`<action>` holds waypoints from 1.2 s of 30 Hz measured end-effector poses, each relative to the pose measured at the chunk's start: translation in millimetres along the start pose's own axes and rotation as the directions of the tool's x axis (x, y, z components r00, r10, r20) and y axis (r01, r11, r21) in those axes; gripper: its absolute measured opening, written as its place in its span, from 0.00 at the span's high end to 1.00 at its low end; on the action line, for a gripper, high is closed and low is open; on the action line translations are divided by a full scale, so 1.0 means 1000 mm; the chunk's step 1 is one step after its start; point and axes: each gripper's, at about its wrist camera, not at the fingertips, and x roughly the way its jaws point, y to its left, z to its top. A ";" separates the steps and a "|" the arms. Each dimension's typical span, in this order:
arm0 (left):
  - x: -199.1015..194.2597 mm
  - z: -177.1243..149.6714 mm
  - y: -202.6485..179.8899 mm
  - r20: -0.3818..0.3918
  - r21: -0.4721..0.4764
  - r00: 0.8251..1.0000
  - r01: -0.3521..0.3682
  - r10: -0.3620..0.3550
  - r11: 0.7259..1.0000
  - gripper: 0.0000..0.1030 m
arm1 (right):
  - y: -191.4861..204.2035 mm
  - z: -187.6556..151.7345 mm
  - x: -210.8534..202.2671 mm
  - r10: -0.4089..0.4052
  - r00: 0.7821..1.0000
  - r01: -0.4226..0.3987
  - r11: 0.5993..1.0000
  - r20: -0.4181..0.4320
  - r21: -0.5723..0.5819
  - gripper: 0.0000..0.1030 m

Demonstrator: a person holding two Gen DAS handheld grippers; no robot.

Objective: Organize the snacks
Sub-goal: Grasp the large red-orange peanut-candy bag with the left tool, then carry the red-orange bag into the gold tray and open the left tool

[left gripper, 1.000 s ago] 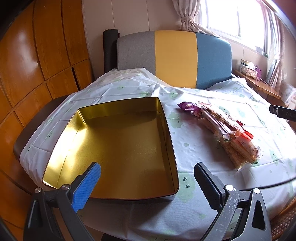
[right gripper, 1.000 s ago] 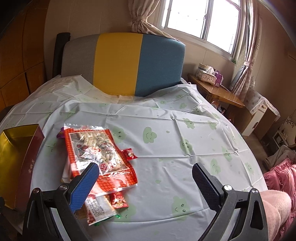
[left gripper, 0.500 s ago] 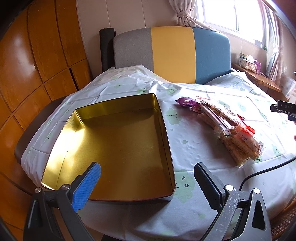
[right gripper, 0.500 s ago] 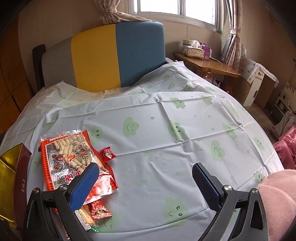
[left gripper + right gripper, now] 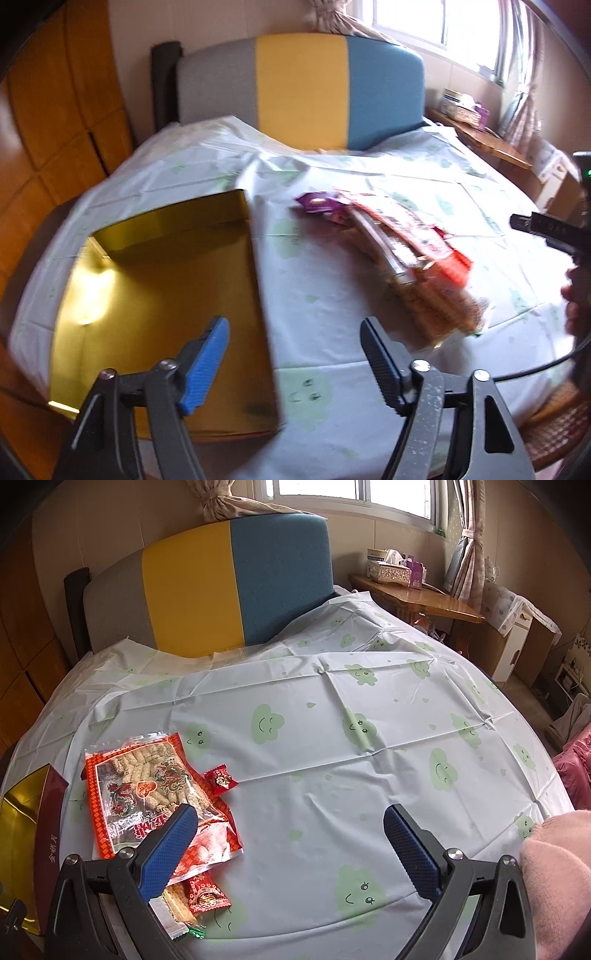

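Snack bag (image 5: 147, 794): red Chinese print, unreadable

Clothed table (image 5: 369, 738) bears gold tin (image 5: 159, 295), snack packets (image 5: 147, 794) (heaped).

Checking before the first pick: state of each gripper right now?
Left gripper: open, jaws have just been closing, nothing between them.
Right gripper: open, empty, above the snack bag.
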 end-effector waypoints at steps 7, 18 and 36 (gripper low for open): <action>0.035 0.048 -0.033 -0.079 -0.059 0.980 0.180 -0.184 0.982 0.72 | -0.009 0.001 -0.001 0.046 0.999 -0.045 0.997 -0.011 0.055 0.01; 0.097 0.116 -0.081 -0.220 -0.075 0.941 0.247 -0.257 0.966 0.76 | -0.013 0.001 0.004 0.101 0.994 -0.096 0.992 -0.052 0.081 0.01; 0.150 0.125 -0.064 -0.301 -0.164 0.947 0.063 -0.111 0.984 0.90 | -0.009 -0.001 0.006 0.195 0.976 -0.187 0.979 -0.099 0.086 0.01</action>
